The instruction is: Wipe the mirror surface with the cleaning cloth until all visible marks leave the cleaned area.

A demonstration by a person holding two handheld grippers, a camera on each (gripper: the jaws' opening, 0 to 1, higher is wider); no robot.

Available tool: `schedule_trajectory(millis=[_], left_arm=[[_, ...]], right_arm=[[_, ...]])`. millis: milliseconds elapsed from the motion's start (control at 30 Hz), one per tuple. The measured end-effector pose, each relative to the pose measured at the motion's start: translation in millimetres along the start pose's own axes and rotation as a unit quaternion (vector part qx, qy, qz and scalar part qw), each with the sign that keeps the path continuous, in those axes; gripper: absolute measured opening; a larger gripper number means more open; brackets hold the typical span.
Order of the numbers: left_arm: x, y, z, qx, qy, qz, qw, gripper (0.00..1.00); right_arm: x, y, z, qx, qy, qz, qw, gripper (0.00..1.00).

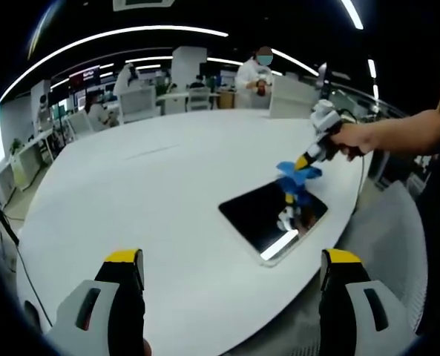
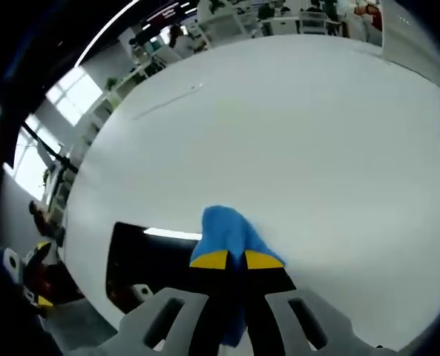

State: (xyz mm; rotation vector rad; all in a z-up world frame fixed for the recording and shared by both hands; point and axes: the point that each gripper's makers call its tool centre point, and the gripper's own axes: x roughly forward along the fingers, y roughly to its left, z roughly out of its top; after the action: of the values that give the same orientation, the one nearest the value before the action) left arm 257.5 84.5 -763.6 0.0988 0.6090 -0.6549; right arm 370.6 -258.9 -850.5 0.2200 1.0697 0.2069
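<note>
Left claw [image 1: 231, 278] released, yellow-tipped jaws wide apart, hanging above near edge of white desk [image 1: 153, 185], touching nothing. Beyond it, dark mirror [image 1: 268, 215] flat on desk near right edge, ceiling light reflected in it. Right claw [image 2: 237, 259] clenched on blue cleaning cloth [image 2: 231, 230], cloth pressed at mirror's far corner. Hand [image 1: 351, 139] grips right claw's handle. Far back: office desks, people standing

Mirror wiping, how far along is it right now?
Done: the right gripper is shut on the blue cloth and has it at the far edge of the mirror. In hand: wiping there. Left: the remaining glass; marks can't be judged under the reflections. The left gripper is open above the table.
</note>
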Motion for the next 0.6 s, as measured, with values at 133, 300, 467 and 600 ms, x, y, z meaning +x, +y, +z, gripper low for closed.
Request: schedule_trajectory(millis=[133, 300, 467, 600], left_arm=[[0.3, -0.9, 0.6, 0.0, -0.001, -0.001, 1.0, 0.99], [0.2, -2.0, 0.5, 0.0, -0.002, -0.001, 1.0, 0.99], [0.1, -3.8, 0.1, 0.0, -0.003, -0.002, 1.0, 0.99], [-0.1, -6.4, 0.1, 0.001, -0.002, -0.003, 1.0, 0.99]], right_arm=[[-8.6, -16.6, -4.1, -0.001, -0.002, -0.012, 0.9999, 0.01], [-19.8, -35.1, -5.7, 0.005, -0.005, -0.021, 0.9998, 0.02], [-23.0, -43.9, -6.2, 0.007, -0.005, -0.022, 0.9997, 0.02], [-21.6, -42.1, -4.9, 0.004, -0.007, -0.021, 0.9998, 0.02]])
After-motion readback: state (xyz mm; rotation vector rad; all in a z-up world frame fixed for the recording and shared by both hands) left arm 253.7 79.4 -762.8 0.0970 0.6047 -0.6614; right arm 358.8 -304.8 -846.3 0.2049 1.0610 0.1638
